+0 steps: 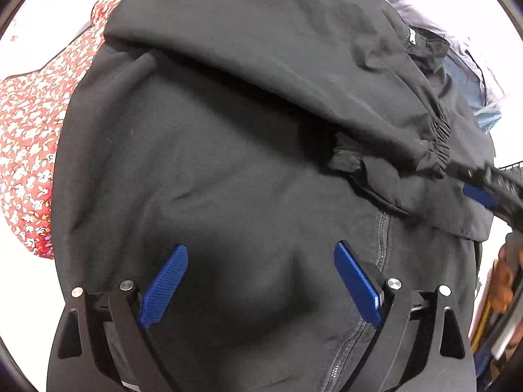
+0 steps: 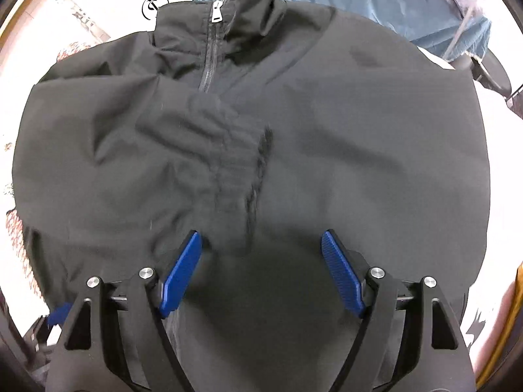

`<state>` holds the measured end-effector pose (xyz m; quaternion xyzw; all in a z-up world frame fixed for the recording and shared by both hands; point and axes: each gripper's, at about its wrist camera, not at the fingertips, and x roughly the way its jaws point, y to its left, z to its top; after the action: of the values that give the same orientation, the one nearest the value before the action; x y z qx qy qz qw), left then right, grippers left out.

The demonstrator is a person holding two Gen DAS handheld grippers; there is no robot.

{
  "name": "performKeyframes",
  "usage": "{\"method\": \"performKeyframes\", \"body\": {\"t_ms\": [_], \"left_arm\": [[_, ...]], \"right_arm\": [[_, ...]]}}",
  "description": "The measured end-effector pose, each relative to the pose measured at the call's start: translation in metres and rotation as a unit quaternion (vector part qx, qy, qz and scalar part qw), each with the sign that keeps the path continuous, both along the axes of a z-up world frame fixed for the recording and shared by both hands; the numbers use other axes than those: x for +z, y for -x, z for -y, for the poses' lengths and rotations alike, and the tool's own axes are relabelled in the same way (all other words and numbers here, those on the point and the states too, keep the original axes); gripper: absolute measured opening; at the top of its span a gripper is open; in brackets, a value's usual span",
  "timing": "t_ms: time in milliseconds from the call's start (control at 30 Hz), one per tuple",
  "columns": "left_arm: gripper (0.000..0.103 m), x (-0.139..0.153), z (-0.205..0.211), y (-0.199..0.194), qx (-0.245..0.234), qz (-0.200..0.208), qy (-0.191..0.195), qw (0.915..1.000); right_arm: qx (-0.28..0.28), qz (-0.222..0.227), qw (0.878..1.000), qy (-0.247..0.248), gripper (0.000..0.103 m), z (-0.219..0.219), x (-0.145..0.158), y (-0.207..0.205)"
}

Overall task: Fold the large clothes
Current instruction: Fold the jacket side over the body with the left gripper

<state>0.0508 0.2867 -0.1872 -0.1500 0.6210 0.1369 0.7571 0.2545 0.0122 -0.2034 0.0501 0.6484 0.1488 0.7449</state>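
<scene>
A black zip-up jacket [image 1: 228, 150] lies spread on a white table and fills both views. One sleeve with an elastic cuff [image 1: 438, 143] lies folded across its body. My left gripper [image 1: 261, 251] is open and empty, just above the jacket body beside the zipper seam. My right gripper [image 2: 261, 238] is open and empty, over the jacket [image 2: 359, 137] next to a sleeve cuff [image 2: 228, 170] that lies across the front. The collar and zipper pull [image 2: 217, 16] are at the far end. The other gripper's blue finger [image 1: 480, 196] shows at the right edge of the left wrist view.
A red floral garment [image 1: 29, 143] lies to the left of the jacket. A blue-grey garment [image 2: 376, 3] lies beyond the collar. The white table [image 2: 483, 121] shows around the jacket's edges.
</scene>
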Motion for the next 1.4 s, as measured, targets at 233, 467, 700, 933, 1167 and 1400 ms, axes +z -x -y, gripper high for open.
{"method": "performKeyframes", "body": {"t_ms": [233,467,700,933,1167,1400], "left_arm": [[0.092,0.003,0.027,0.009,-0.025,0.029,-0.007,0.9992],[0.092,0.0,0.054,0.034,-0.084,0.039,-0.008,0.9957],[0.092,-0.006,0.062,0.065,-0.088,-0.002,0.0,0.9961],[0.092,0.005,0.061,0.079,-0.092,0.017,0.001,0.9956],[0.092,0.014,0.035,0.107,-0.087,0.031,-0.012,0.9957],[0.085,0.02,-0.038,0.158,-0.044,0.041,-0.029,0.9978]], "right_arm": [[0.053,-0.042,0.998,0.007,0.076,0.025,-0.003,0.077],[0.077,-0.068,0.994,0.034,0.076,0.063,-0.005,0.155],[0.05,-0.082,0.995,0.032,0.076,0.1,-0.001,0.193],[0.064,-0.083,0.994,0.019,0.076,0.137,-0.01,0.231],[0.06,-0.085,0.994,0.022,0.076,0.173,-0.006,0.269],[0.007,-0.094,0.995,0.016,0.076,0.233,-0.004,0.284]]}}
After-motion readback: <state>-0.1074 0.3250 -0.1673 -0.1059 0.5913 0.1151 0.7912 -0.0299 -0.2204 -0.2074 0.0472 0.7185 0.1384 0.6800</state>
